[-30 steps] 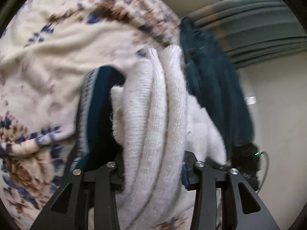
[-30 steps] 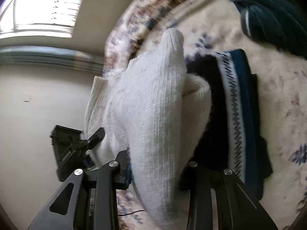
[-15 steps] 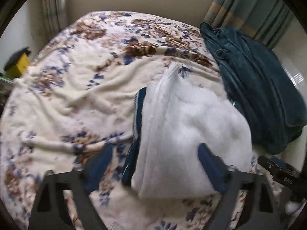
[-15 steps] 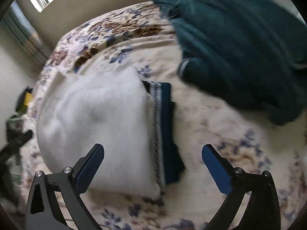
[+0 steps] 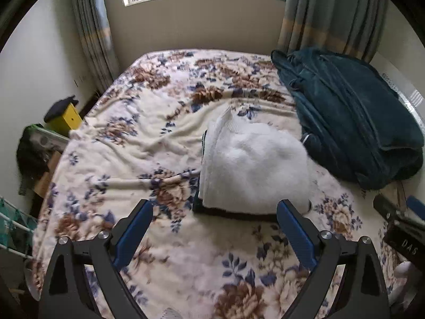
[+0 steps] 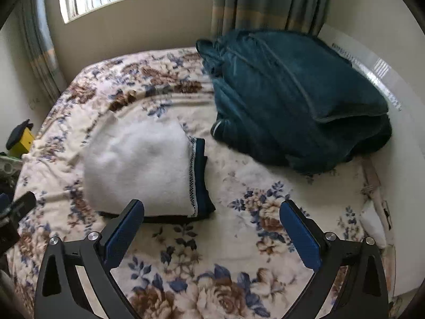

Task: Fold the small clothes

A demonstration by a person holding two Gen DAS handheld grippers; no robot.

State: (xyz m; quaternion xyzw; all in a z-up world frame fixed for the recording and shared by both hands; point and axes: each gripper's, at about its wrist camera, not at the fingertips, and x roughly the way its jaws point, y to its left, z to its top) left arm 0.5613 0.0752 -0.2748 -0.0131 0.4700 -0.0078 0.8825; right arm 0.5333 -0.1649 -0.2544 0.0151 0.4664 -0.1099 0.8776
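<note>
A folded white knit garment (image 5: 252, 164) lies on top of a folded dark blue garment with a patterned white band (image 6: 198, 175) on the flowered bedspread (image 5: 132, 159). The white garment also shows in the right wrist view (image 6: 138, 170). My left gripper (image 5: 215, 231) is open and empty, held back above the bed, just short of the stack's near edge. My right gripper (image 6: 212, 228) is open and empty, near the stack's front right corner. Neither touches the clothes.
A bulky dark teal blanket (image 5: 350, 122) lies at the bed's right side, also in the right wrist view (image 6: 292, 101). A yellow box (image 5: 65, 118) stands left of the bed. Curtains and a window are at the back wall. Part of the other gripper (image 5: 401, 231) shows at the right.
Both grippers let go of the white garment, opened wide and pulled back from the bed. The white garment now rests folded on the dark blue one.
</note>
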